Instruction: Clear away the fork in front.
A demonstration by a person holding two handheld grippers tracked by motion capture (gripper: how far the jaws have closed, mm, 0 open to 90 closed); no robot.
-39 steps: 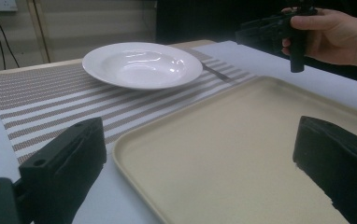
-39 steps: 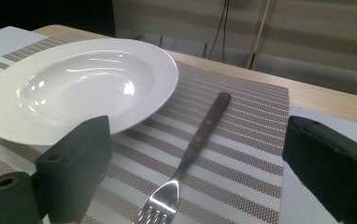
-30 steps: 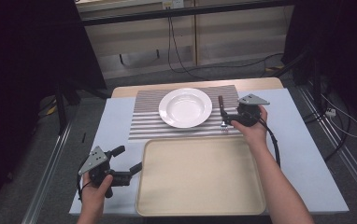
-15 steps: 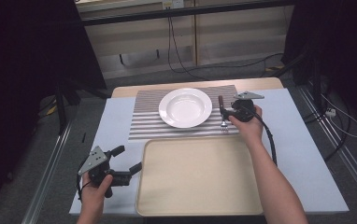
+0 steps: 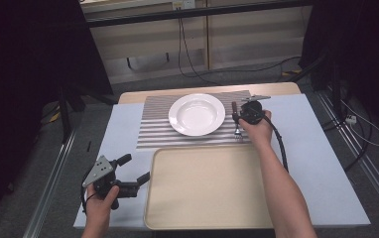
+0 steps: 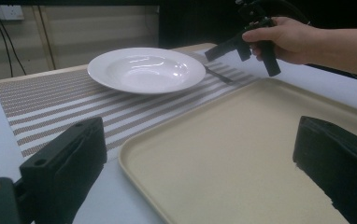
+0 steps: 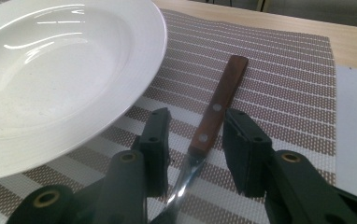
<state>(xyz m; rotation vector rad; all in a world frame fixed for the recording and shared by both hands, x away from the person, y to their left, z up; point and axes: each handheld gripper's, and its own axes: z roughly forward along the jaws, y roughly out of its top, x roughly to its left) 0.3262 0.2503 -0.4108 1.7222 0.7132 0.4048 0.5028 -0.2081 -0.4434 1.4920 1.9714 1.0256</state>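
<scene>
Both jaws of the right gripper (image 7: 193, 144), just closing, straddle the fork (image 7: 216, 109) untouched near the placemat's (image 7: 279, 93) right edge; the left gripper (image 5: 137, 171) gapes empty.

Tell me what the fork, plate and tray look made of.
Fork: brown wooden handle with two rivets, shiny metal neck. Plate: glossy white, likely glazed ceramic, judging by its sharp highlights. Tray: matte beige, probably plastic, with a smooth raised rim.
</scene>
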